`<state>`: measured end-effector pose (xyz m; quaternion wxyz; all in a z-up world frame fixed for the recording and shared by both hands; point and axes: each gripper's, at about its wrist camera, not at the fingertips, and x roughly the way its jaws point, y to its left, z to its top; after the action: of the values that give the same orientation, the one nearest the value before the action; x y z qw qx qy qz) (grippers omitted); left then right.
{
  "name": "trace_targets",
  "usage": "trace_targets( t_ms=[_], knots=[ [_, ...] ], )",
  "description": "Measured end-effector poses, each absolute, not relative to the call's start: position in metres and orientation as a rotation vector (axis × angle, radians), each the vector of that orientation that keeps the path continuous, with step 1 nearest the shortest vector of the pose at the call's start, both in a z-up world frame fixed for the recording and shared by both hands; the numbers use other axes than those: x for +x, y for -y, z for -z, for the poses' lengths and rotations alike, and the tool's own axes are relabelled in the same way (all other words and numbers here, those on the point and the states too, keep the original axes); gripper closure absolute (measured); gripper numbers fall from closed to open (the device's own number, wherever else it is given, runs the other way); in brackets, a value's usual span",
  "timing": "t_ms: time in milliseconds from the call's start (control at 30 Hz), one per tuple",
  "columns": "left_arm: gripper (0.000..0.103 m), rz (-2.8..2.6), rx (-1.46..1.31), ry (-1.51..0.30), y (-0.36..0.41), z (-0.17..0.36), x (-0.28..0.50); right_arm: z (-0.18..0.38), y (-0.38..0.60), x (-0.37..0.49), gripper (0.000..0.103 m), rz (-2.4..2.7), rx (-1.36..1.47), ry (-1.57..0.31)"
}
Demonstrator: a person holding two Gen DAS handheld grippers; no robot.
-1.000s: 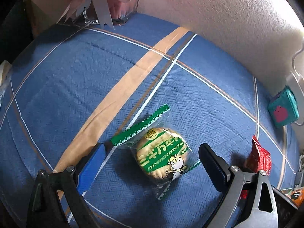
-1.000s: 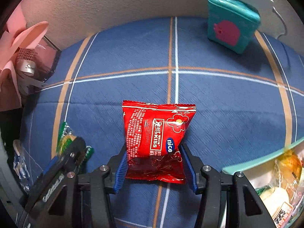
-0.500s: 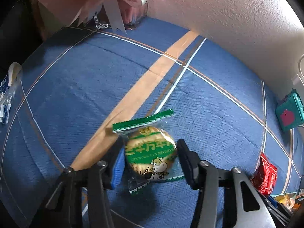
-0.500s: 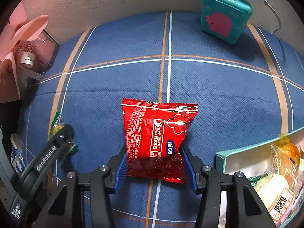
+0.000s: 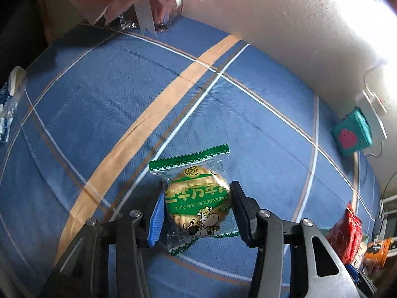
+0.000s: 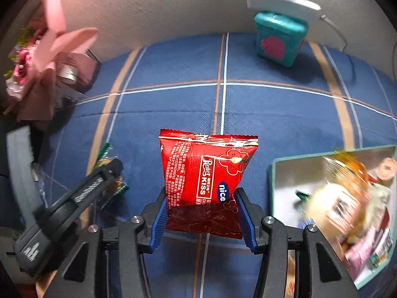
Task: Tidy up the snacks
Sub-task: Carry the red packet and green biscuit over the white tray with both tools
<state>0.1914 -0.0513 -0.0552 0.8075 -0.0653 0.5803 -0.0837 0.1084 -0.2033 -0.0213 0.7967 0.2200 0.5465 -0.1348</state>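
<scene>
My left gripper (image 5: 197, 209) is shut on a green-wrapped round biscuit (image 5: 197, 198) and holds it above the blue checked cloth (image 5: 124, 104). My right gripper (image 6: 201, 217) is shut on a red snack packet (image 6: 206, 178), held upright above the cloth. The red packet also shows at the right edge of the left wrist view (image 5: 346, 236). The left gripper and the biscuit wrapper (image 6: 109, 171) show at the left of the right wrist view. A teal-rimmed box (image 6: 273, 181) with several snacks inside stands to the right of the right gripper.
A teal pouch with a pink shape (image 6: 279, 39) stands at the back by the wall. A pink flower bouquet (image 6: 42, 49) stands at the back left. A blue-and-white packet (image 5: 8, 104) lies at the cloth's left edge. A white cable (image 6: 332, 24) runs near the pouch.
My left gripper closed on the green biscuit and lifted it off the cloth. My right gripper, holding the red packet, moved toward the snack box, which now fills more of its view.
</scene>
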Motion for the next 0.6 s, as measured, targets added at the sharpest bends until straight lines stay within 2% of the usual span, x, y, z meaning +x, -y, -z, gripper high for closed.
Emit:
trace_targets(
  t_ms=[267,600],
  knots=[
    [0.052,0.242,-0.095,-1.186,0.058,0.013,0.148,-0.021,0.197,0.045,0.049,0.33,0.448,-1.12],
    [0.052,0.401,-0.022,-1.101,0.083,-0.026,0.086,-0.017,0.201,-0.023,0.049,0.416,0.495,-1.034]
  ],
)
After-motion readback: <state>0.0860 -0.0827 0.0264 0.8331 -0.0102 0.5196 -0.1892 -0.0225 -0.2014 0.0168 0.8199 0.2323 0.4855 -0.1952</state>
